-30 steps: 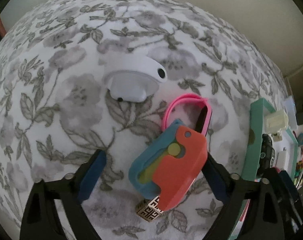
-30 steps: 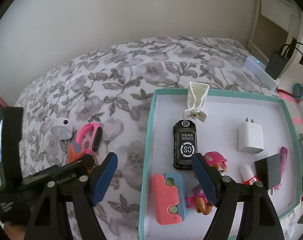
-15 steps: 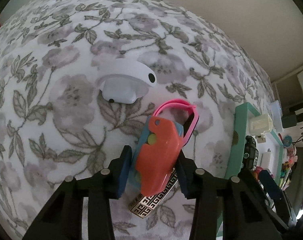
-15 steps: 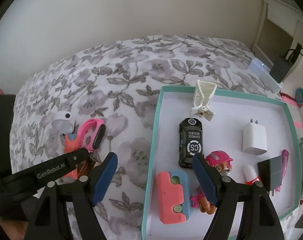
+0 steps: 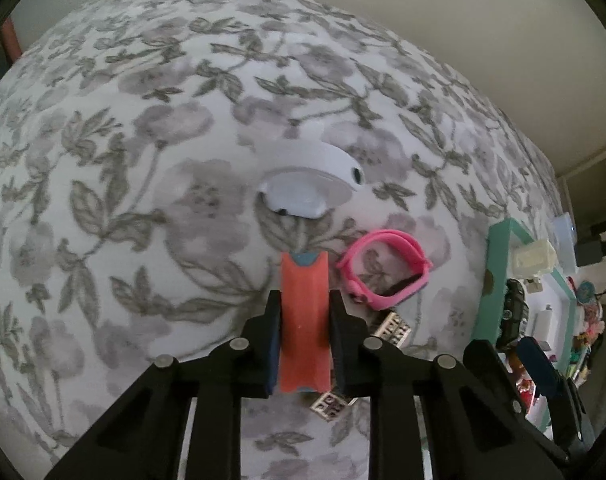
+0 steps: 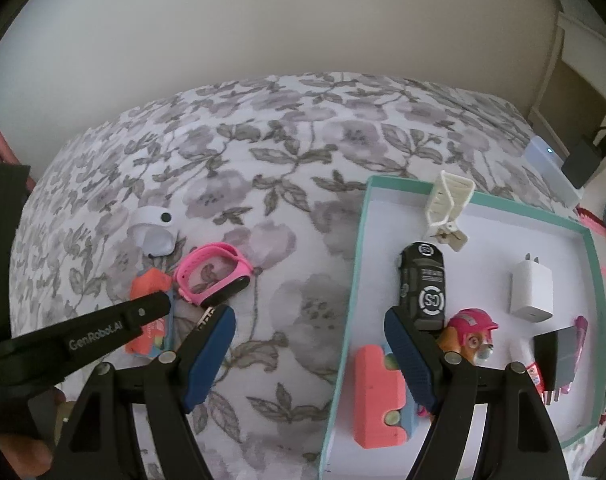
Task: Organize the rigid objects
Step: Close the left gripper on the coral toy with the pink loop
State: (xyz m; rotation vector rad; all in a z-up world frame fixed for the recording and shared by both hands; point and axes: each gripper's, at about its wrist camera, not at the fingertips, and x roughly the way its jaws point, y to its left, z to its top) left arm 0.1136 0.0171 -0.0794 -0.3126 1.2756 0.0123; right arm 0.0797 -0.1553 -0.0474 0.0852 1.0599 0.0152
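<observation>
- Gripping the orange toy (image 5: 304, 316) edge-on, the left gripper (image 5: 304, 334) is clamped on both its sides above the flowered surface (image 5: 143, 160)
- Pink watch (image 5: 385, 270) lies at 2 o'clock from the toy, white camera (image 5: 311, 186) at 12
- Right gripper (image 6: 309, 354) hangs spread wide over the left rim of the teal tray (image 6: 349, 300), holding nothing
- A second orange toy (image 6: 379, 394) lies in the tray at 7 o'clock from the black car (image 6: 423, 284)

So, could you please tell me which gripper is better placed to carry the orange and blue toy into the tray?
Left. The left gripper is already shut on the orange and blue toy; the right gripper hangs open and empty beside the tray.
</observation>
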